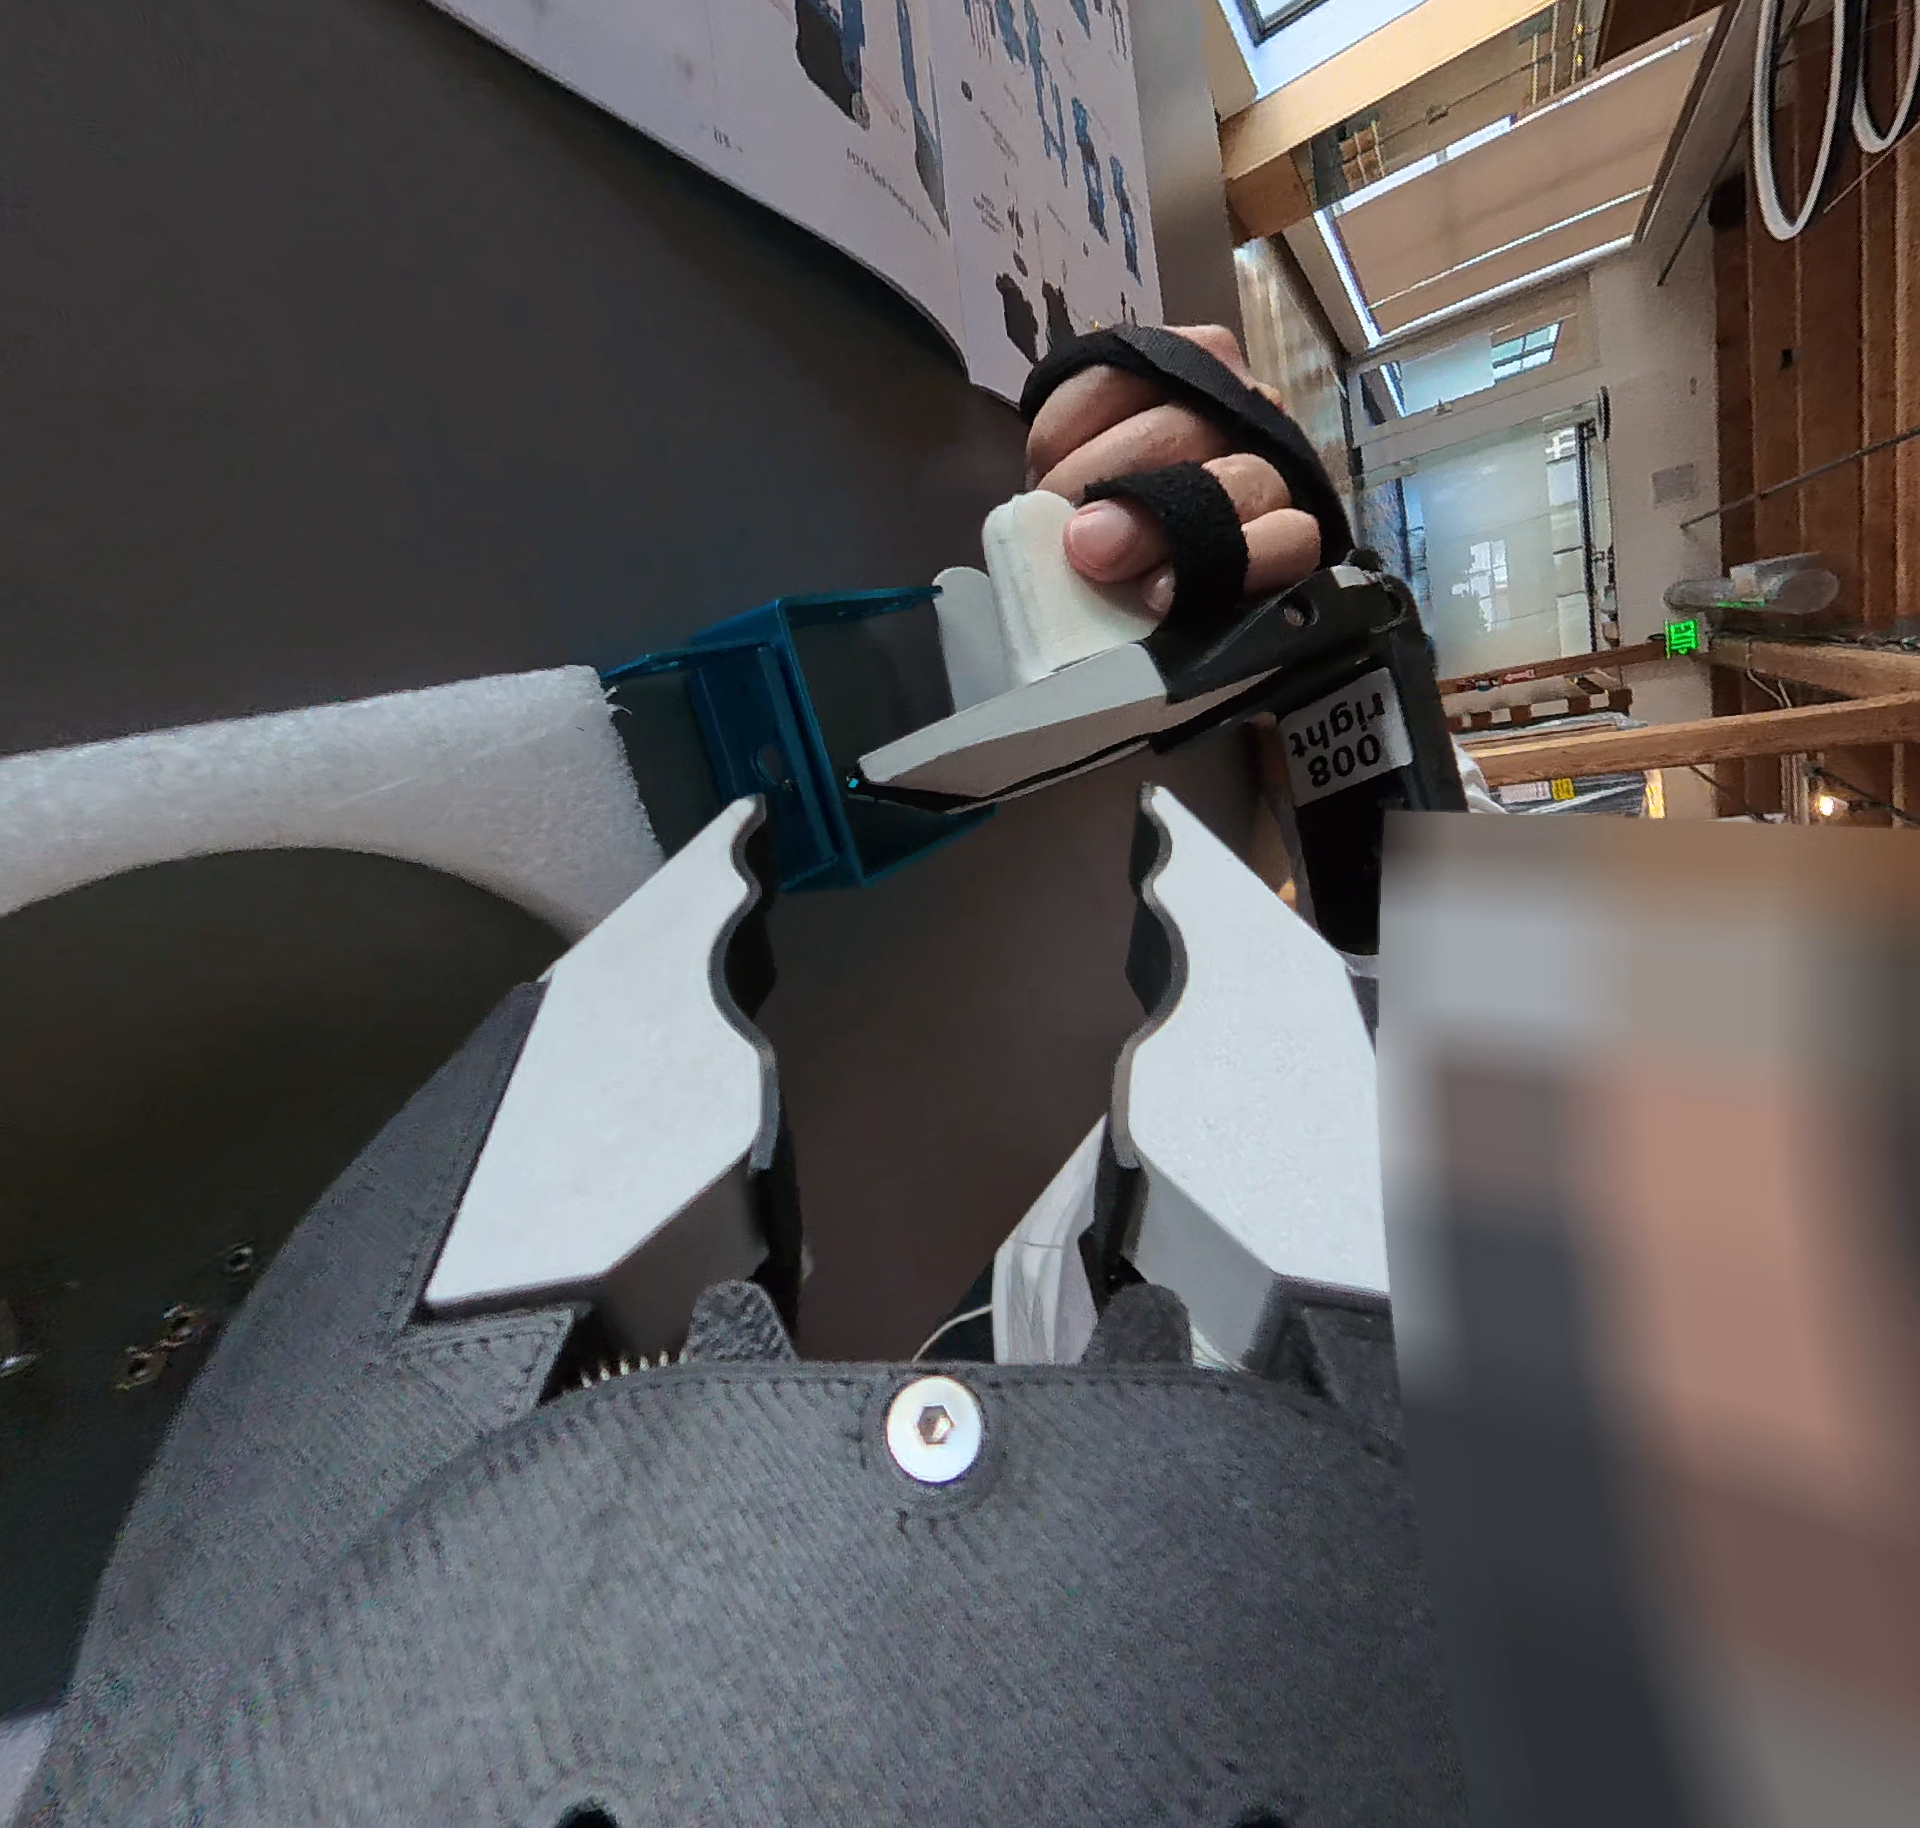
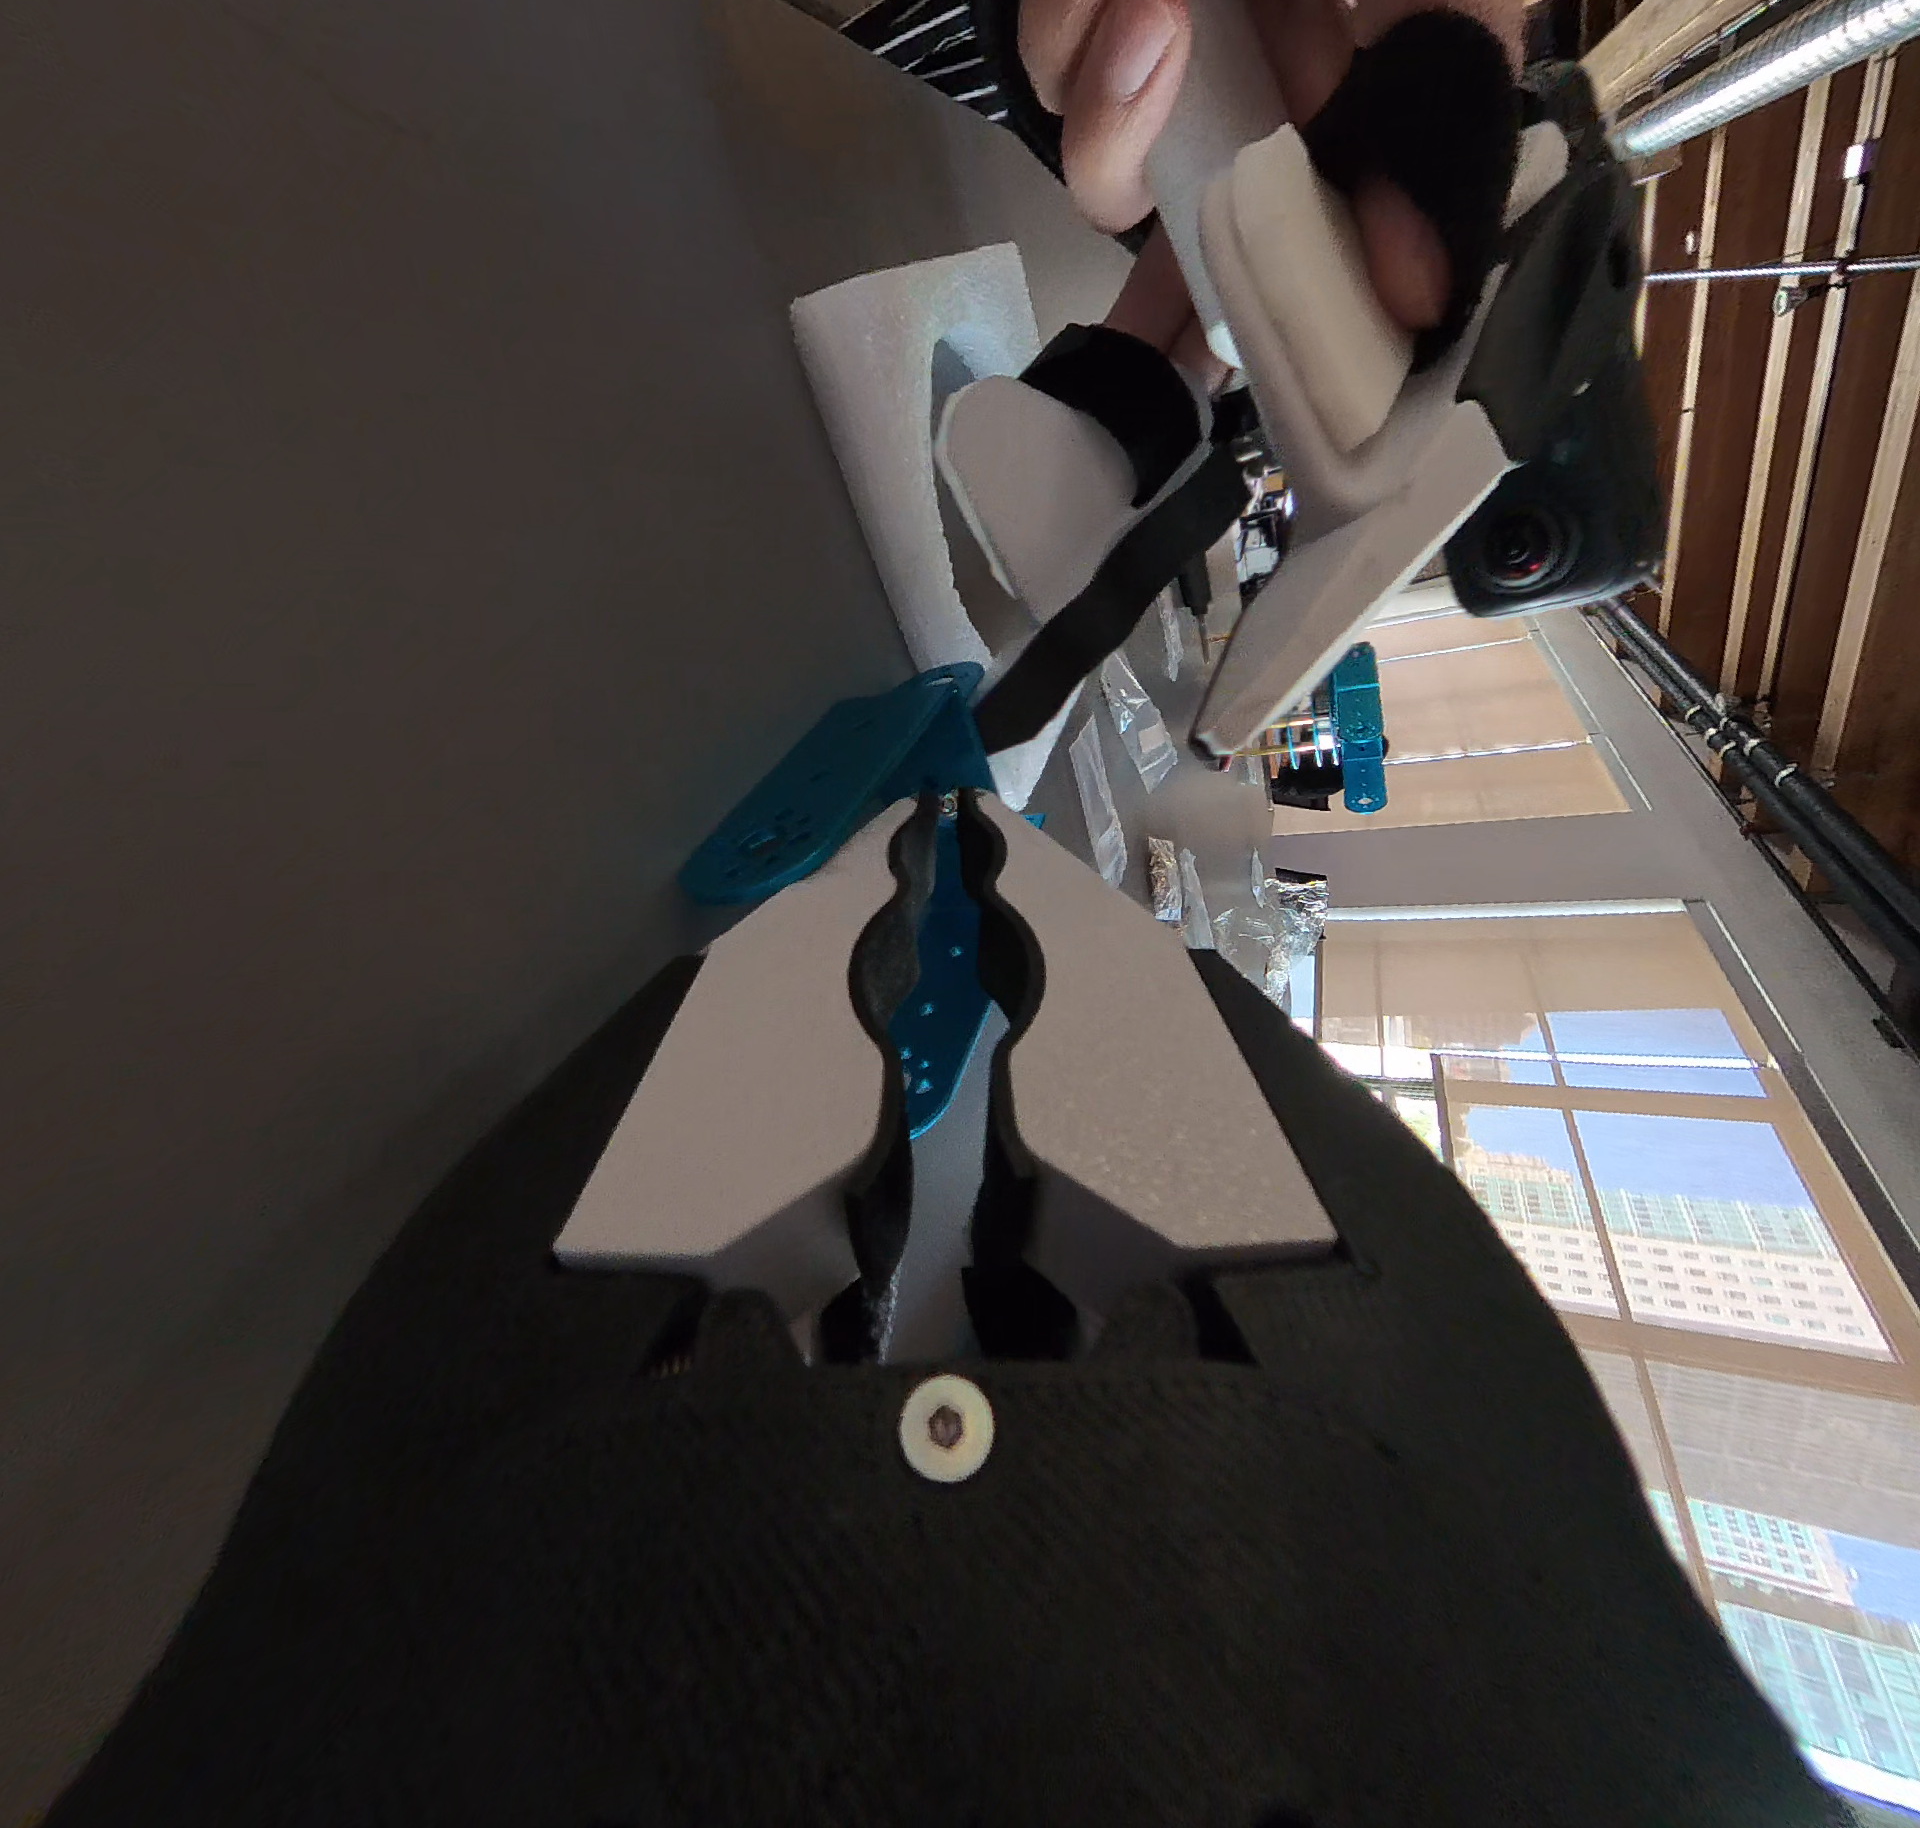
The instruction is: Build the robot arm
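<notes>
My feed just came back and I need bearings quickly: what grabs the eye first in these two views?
The blue metal bracket stands out most: the right hand-held gripper is shut on it at mid-frame. In the left wrist view the left hand-held gripper is open and empty, just short of that same bracket. A white foam block lies to the left of it.

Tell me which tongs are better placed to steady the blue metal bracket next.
Left, probably. The right tongs are already shut on the blue metal bracket, so they are occupied. The left tongs are open and empty, just below the bracket and beside the white foam block.
</notes>
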`<action>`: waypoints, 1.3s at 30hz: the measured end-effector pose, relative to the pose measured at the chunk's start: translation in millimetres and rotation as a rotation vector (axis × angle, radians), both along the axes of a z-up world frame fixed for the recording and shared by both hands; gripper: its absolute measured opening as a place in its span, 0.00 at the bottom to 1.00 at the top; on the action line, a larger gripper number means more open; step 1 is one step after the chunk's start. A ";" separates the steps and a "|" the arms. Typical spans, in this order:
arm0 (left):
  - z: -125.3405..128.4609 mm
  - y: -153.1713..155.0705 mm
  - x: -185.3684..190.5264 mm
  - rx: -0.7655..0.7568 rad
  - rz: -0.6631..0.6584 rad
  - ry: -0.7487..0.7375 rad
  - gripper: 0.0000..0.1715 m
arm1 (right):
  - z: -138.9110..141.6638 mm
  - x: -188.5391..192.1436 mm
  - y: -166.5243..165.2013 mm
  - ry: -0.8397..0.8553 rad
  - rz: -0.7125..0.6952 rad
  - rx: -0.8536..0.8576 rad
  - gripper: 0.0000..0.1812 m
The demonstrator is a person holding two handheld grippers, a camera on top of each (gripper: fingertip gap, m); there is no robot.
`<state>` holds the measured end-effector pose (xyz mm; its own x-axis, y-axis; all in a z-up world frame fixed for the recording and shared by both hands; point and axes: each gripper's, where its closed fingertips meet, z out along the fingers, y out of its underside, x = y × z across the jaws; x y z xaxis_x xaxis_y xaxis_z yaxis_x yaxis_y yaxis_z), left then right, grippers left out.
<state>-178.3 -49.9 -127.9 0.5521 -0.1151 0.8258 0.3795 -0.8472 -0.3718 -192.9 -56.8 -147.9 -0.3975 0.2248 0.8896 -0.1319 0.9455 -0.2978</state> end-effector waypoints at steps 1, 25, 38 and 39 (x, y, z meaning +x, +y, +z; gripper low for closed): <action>-0.2 -0.6 2.2 -0.004 -0.005 -0.014 0.40 | 0.9 -0.1 -0.2 0.001 0.000 -0.005 0.01; -1.5 -4.8 5.5 -0.014 -0.100 -0.031 0.37 | -6.1 1.2 -0.1 0.048 0.056 0.183 0.01; -4.2 -3.7 5.5 -0.015 -0.138 -0.031 0.33 | -5.9 3.0 -1.2 0.071 0.093 0.248 0.01; -4.9 -3.3 5.2 -0.018 -0.141 -0.026 0.32 | -6.4 3.0 -1.2 0.067 0.100 0.253 0.01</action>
<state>-173.0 -53.3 -132.8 0.5100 -0.1750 0.8422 0.2659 -0.8991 -0.3478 -189.9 -58.0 -154.3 -0.3454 -0.0453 0.9374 -0.2398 0.9699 -0.0415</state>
